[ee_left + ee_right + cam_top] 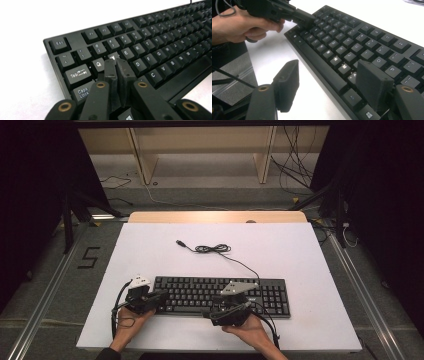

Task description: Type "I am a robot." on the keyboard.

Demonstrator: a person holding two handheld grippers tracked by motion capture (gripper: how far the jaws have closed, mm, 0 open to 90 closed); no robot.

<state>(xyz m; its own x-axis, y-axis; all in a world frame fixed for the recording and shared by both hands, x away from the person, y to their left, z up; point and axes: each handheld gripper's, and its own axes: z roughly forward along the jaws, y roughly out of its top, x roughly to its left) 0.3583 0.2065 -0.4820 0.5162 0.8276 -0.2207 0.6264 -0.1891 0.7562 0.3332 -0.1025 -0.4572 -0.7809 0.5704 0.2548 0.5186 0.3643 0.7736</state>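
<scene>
Keyboard [220, 295], black, on white table [150, 255]. Left gripper [116, 62]: jaws nearly together, nothing held, tips set on the W key, legible in its own view. Right gripper [332, 82]: jaws spread wide, nothing held.

The high view looks forward and down from above the person's side onto the white table [150, 250], far enough back to take in the whole keyboard [220, 292], both hands and the floor beyond. The left gripper view sits very close over the keyboard's [155, 42] Esc-and-Tab corner, looking along its length past its own closed jaws. The right gripper view rides low at the front edge, facing obliquely across the keyboard [362, 45] toward the left gripper [308, 20]; all three views share the keyboard's left half
</scene>
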